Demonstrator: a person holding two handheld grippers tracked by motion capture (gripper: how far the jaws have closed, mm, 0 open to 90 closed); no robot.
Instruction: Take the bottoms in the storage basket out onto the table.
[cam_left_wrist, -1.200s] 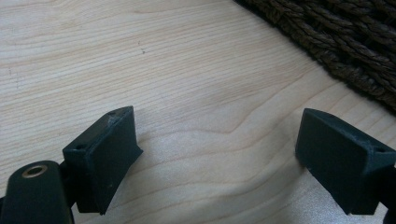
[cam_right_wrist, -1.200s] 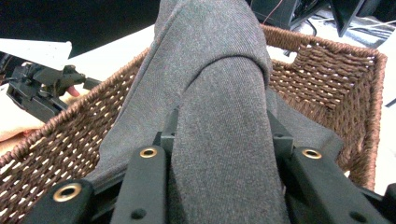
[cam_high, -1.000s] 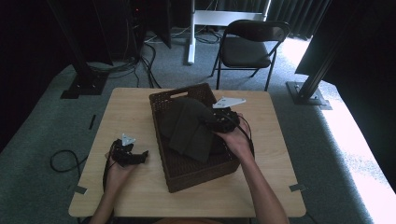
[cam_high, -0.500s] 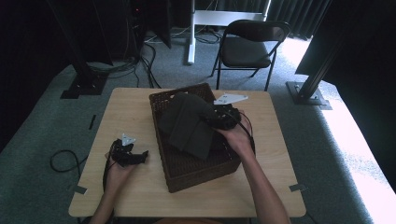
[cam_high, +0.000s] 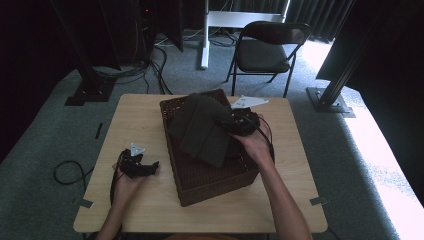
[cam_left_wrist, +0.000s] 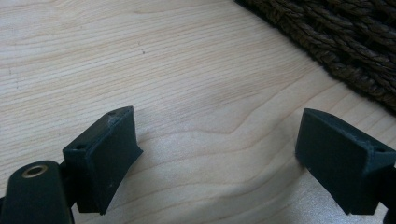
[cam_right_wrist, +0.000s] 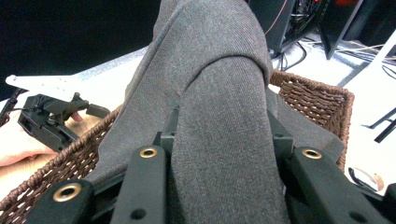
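The right gripper is pinching a folded dark grey ribbed cloth, its two black jaws pressed against either side of a thick fold that is running up between them in the right gripper view. The cloth is hanging just ahead of this claw and spreading out from it over the dark brown woven wicker basket, whose braided rim is curving around below and beyond the jaws. The right hand is wrapping the gripper's body just behind the grip, above the basket's near right part. The left gripper is resting well apart from the cloth, on the pale wooden table beside the basket's left wall, and its jaws are standing wide apart with nothing between them but bare wood grain (the basket's weave is lying just ahead and to one side of them). The left hand is holding it from behind, a black cable trailing off past the table's edge
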